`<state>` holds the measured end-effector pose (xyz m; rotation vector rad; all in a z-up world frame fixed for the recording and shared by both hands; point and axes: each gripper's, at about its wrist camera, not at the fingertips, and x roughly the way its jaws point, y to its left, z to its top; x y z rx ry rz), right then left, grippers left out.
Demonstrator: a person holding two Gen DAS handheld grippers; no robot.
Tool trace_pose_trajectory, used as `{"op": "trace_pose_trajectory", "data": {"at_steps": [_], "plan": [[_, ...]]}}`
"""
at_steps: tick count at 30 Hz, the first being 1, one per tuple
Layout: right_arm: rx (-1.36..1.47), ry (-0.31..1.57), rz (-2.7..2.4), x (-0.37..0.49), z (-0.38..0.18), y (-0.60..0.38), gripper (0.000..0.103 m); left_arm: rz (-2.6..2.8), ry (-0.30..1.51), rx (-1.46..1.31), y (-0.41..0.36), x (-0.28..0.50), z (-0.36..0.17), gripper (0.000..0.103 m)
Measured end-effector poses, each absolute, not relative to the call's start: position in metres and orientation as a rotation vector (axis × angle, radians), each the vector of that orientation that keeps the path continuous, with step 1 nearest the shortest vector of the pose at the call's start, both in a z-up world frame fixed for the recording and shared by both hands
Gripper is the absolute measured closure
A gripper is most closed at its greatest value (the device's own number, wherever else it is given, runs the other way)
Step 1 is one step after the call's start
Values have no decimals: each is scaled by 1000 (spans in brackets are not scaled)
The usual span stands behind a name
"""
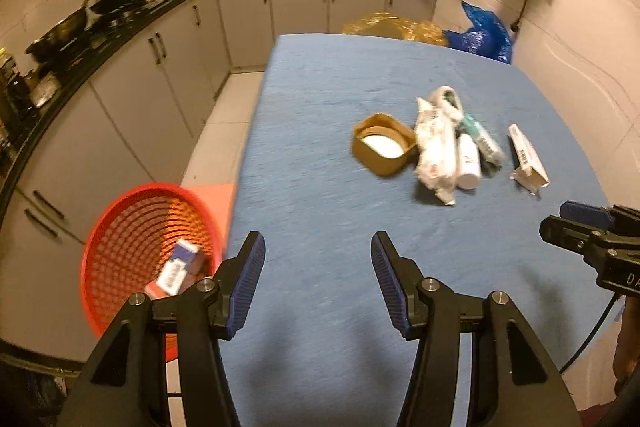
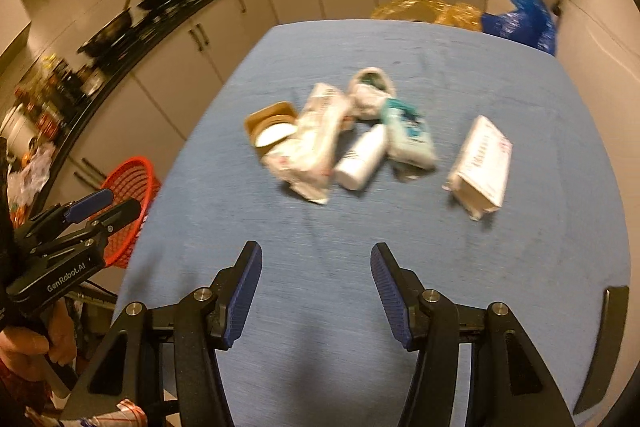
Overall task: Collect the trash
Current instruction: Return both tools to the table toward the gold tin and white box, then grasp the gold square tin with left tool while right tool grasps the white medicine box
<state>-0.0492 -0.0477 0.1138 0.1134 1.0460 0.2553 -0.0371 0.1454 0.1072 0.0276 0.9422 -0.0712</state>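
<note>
1. Red plastic mesh basket (image 1: 140, 251), round, on the floor off the table's left edge; a small cardboard box (image 1: 176, 273), white and purple, lies inside.
2. Left gripper (image 1: 318, 279): ribbed blue pads apart, nothing between, over the near left part of the table (image 1: 320, 187), blue textured cloth.
3. Trash cluster mid-table, toward the right edge: brown squarish tub (image 1: 383, 143) with a white round inside, touching a crumpled white plastic bag (image 1: 434, 143); smooth white cylindrical bottle (image 1: 468, 163); teal and white soft packet (image 1: 482, 141).
4. Flat white carton (image 1: 528, 157), apart, nearest the right edge.
5. Right gripper (image 2: 316, 291): jaws apart, empty, over the near edge.
</note>
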Motion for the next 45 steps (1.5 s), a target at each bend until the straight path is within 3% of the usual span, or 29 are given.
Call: {"op": "trace_pose_trajectory", "data": {"at_steps": [22, 26, 34, 37, 45], "plan": [[185, 1083, 95, -58, 109, -173, 42, -19, 1111, -170, 111, 105, 43, 51], [209, 1079, 92, -44, 112, -184, 42, 8, 1148, -159, 103, 124, 26, 74], [337, 1116, 135, 9, 101, -185, 40, 12, 1147, -139, 105, 118, 20, 95], [403, 1140, 132, 32, 87, -186, 34, 12, 1148, -136, 109, 97, 21, 95], [388, 1206, 72, 83, 54, -176, 34, 22, 1154, -117, 120, 35, 24, 95]]}}
